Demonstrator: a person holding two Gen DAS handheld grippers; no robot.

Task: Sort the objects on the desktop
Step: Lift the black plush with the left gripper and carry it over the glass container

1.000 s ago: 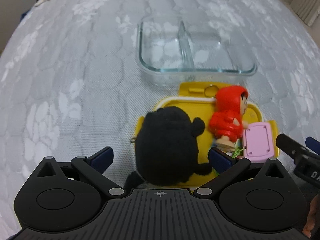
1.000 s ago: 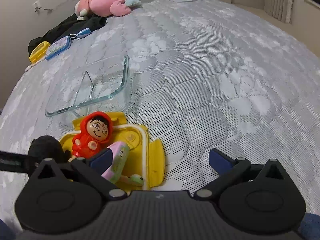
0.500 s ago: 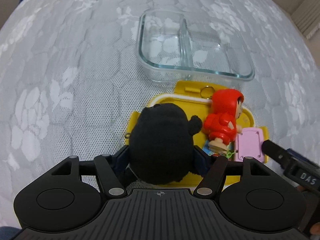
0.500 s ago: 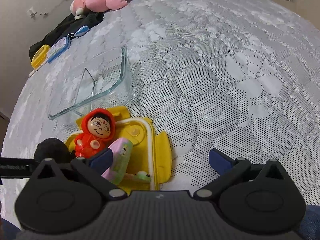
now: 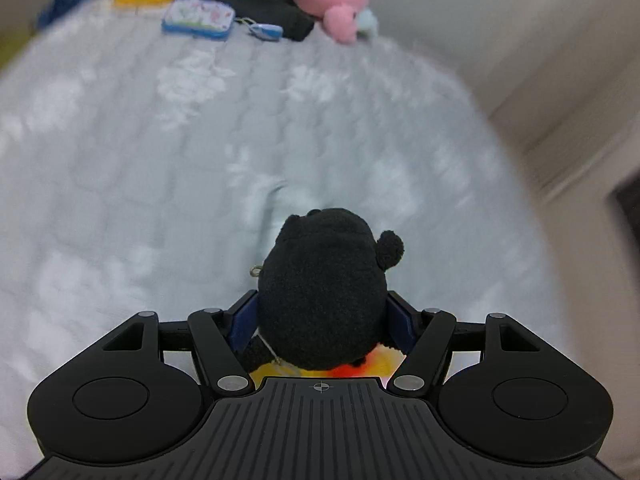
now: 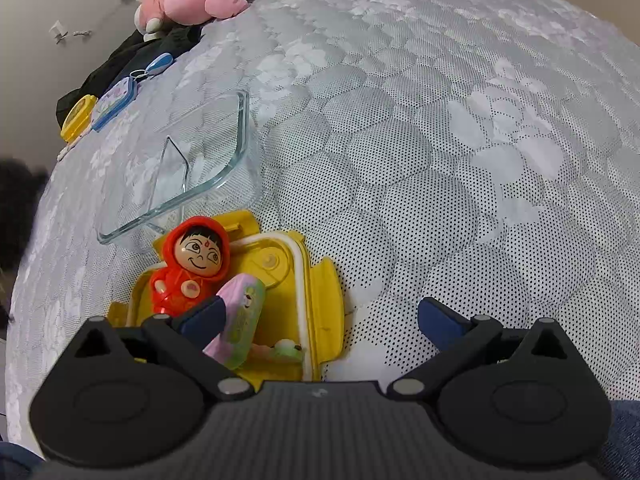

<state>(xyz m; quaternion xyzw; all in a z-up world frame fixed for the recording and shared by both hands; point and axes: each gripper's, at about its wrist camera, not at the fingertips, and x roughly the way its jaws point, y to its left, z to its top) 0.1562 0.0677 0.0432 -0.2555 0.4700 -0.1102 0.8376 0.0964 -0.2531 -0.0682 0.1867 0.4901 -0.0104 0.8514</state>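
Black plush toy [image 5: 324,292] between left tongs [image 5: 322,318]

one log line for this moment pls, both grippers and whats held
left gripper: shut on black plush, lifted | right gripper: open, empty, over yellow lid | red doll: on lid | glass container: empty

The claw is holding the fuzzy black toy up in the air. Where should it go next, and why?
Probably carry the black plush toy forward and lower it into the glass container. The left gripper is shut on it, lifted above the yellow lid, and both glass compartments look empty.
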